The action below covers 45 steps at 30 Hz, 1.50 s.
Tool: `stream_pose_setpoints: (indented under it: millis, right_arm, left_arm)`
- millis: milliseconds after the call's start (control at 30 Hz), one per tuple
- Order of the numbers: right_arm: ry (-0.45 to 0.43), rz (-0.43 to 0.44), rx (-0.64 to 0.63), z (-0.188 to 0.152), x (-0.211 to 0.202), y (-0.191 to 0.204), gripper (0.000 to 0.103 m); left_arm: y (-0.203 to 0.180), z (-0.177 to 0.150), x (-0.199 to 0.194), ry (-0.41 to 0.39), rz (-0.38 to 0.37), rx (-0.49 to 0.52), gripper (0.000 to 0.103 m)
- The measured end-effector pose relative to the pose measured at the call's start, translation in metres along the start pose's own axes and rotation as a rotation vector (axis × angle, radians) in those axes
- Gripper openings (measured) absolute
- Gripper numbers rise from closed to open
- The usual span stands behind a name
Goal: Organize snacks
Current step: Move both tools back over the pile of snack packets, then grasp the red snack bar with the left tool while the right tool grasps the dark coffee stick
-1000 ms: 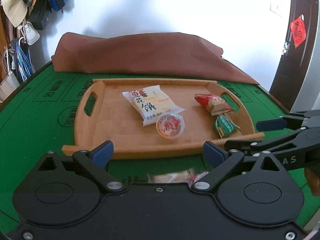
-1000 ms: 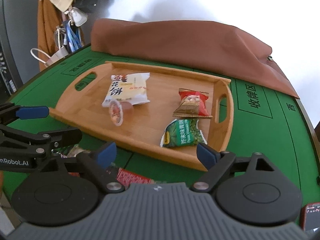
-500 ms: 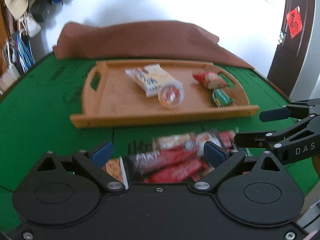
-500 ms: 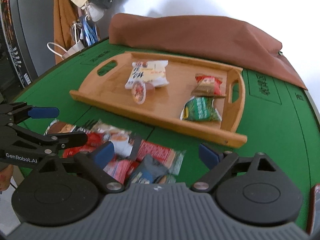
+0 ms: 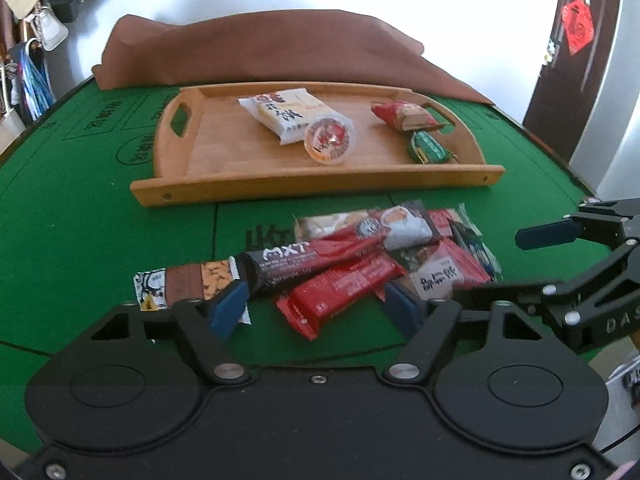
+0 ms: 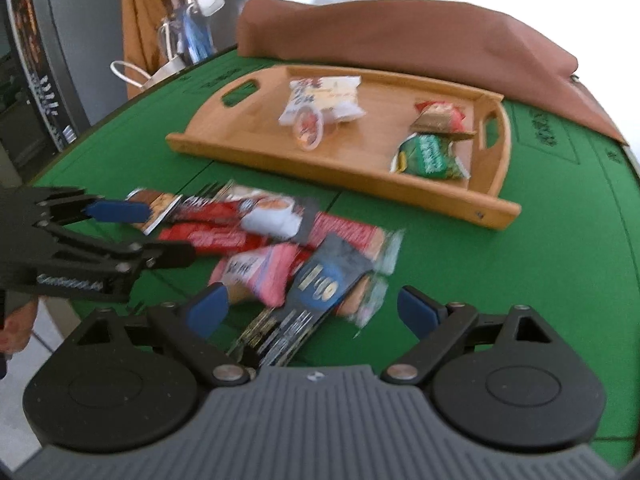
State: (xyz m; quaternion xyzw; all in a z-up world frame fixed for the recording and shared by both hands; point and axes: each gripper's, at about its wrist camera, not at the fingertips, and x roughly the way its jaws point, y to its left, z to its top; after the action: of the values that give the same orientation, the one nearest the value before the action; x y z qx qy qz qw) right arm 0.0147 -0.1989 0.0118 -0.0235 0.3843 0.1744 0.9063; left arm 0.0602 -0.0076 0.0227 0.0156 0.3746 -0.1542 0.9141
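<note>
A pile of snack packets (image 5: 360, 256) lies on the green table in front of a wooden tray (image 5: 320, 188). On the tray rest a white biscuit packet (image 5: 288, 114), a round jelly cup (image 5: 330, 140), a red packet (image 5: 404, 116) and a green packet (image 5: 428, 148). My left gripper (image 5: 316, 310) hangs over the pile's near edge. Its jaws are closing, and a red bar (image 5: 336, 292) lies between the pads without being pressed. My right gripper (image 6: 312, 312) stands open over a dark blue packet (image 6: 324, 280) in the same pile (image 6: 280, 240); that view is blurred.
A brown cloth (image 5: 260, 48) is heaped behind the tray. Bags and a hat (image 5: 32, 20) hang at the far left, and a dark door (image 5: 580, 60) stands at the right. The right gripper's fingers (image 5: 548, 232) reach in beside the pile. Green felt (image 5: 80, 220) lies bare left of it.
Both grippers have tipped downward and sunk, so the snack pile has come into view below the tray. The left jaws have narrowed around the red bar.
</note>
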Motion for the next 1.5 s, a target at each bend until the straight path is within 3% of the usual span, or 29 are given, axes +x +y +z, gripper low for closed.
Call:
stream_pose_setpoints:
  millis: [133, 600, 733, 833, 1000, 1067, 1367, 1500]
  right_arm:
    - [0.013, 0.021, -0.035, -0.008, -0.001, 0.011, 0.096]
    - [0.039, 0.007, -0.033, -0.013, 0.012, 0.016, 0.096]
    - [0.035, -0.03, -0.035, -0.013, 0.013, 0.013, 0.096]
    - [0.032, -0.046, -0.03, -0.012, 0.014, 0.01, 0.096]
    - [0.027, -0.064, -0.032, -0.012, 0.016, 0.009, 0.096]
    - [0.024, -0.069, -0.036, -0.012, 0.016, 0.01, 0.096]
    - [-0.012, -0.086, -0.01, -0.011, 0.02, 0.009, 0.096]
    - [-0.031, -0.081, 0.024, -0.009, 0.017, 0.005, 0.083]
  left_arm:
    - [-0.002, -0.001, 0.005, 0.013, -0.001, 0.016, 0.053]
    - [-0.014, 0.002, 0.016, 0.022, -0.006, 0.079, 0.053]
    - [-0.02, -0.006, 0.009, 0.032, -0.005, 0.108, 0.046]
    - [-0.024, -0.01, 0.002, 0.04, -0.007, 0.125, 0.035]
    - [-0.025, -0.009, 0.0, 0.022, 0.015, 0.137, 0.035]
    - [-0.023, -0.006, 0.003, 0.016, 0.023, 0.128, 0.035]
    - [-0.014, 0.007, 0.025, 0.006, -0.066, 0.027, 0.034]
    - [-0.017, 0.006, 0.024, 0.012, -0.08, 0.017, 0.024]
